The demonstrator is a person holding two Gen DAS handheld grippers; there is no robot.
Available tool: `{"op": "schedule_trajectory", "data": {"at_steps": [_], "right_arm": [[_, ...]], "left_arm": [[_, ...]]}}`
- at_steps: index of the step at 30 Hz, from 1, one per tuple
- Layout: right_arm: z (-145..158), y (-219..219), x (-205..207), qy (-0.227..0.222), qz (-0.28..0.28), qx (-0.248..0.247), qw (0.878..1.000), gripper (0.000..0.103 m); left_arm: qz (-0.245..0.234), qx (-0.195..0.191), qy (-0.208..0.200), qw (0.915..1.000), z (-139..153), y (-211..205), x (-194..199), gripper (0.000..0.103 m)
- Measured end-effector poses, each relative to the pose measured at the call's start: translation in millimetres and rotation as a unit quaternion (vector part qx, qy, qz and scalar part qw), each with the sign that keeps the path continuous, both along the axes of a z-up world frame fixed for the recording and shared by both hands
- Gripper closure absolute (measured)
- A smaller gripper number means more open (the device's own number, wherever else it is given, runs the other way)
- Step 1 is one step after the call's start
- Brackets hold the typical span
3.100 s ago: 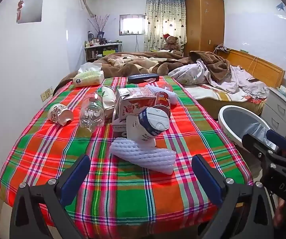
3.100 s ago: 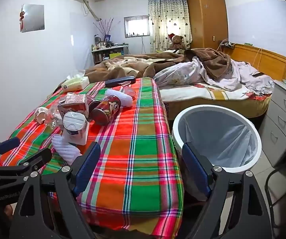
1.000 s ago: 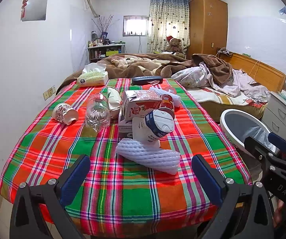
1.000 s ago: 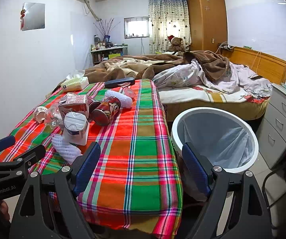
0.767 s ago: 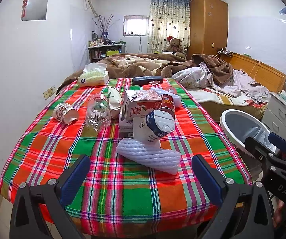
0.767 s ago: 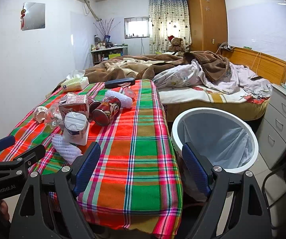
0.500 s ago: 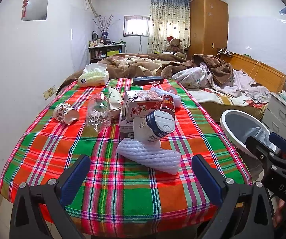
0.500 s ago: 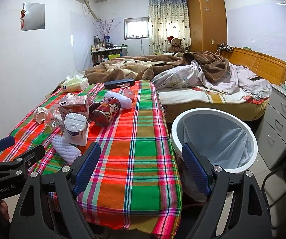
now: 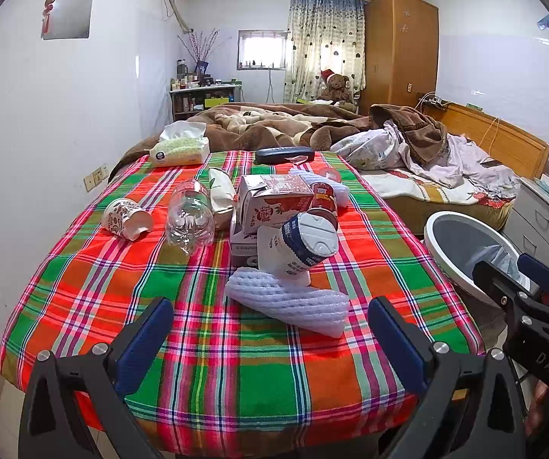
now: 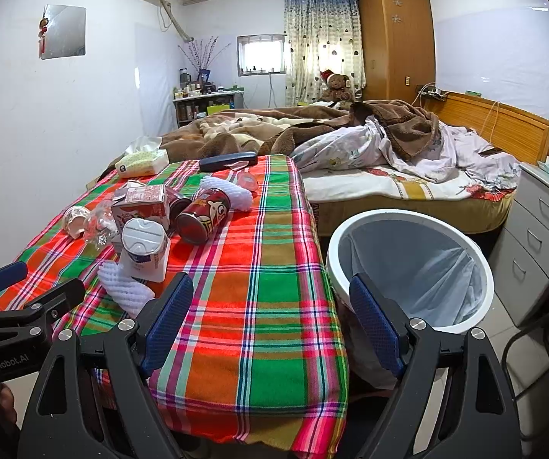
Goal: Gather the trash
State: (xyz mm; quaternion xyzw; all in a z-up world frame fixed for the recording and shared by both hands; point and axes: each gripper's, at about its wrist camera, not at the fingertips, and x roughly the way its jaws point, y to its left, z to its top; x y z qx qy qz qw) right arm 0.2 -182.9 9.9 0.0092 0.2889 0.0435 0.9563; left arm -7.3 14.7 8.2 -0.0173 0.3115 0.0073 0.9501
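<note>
White foam net sleeve (image 9: 288, 300) lies nearest the left gripper (image 9: 268, 329), just in front of the tipped blue-and-white milk carton (image 9: 299, 246) on the plaid tablecloth (image 9: 198, 352). It looks soft, bumpy and squashy. Both the left gripper and the right gripper (image 10: 270, 319) are spread wide and hold nothing. A good first grab would be to pinch the sleeve across its middle, gently, without bumping the carton. The white trash bin (image 10: 481, 267) waits beside the table, to the right of the carton.
</note>
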Motion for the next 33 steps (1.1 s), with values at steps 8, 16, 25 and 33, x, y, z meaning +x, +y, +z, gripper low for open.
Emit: {"op": "schedule_trajectory", "data": {"at_steps": [8,16,25,33], "right_arm": [[1,2,14,0.002,0.003,0.000,1.000,0.018],[-2,13,67,0.014,0.010,0.010,1.000,0.018],[-15,46,123,0.054,0.035,0.009,0.998,0.018],[-25,63,162,0.089,0.045,0.030,0.995,0.018]], "left_arm": [[-0.020,-0.027,0.017,0.9993,-3,18,16,0.000],[0.029,-0.042,0.022,0.9985,-3,81,51,0.000],[0.080,-0.052,0.048,0.9943,-10,156,102,0.001],[0.121,-0.112,0.083,0.9828,-29,214,151,0.006]]}}
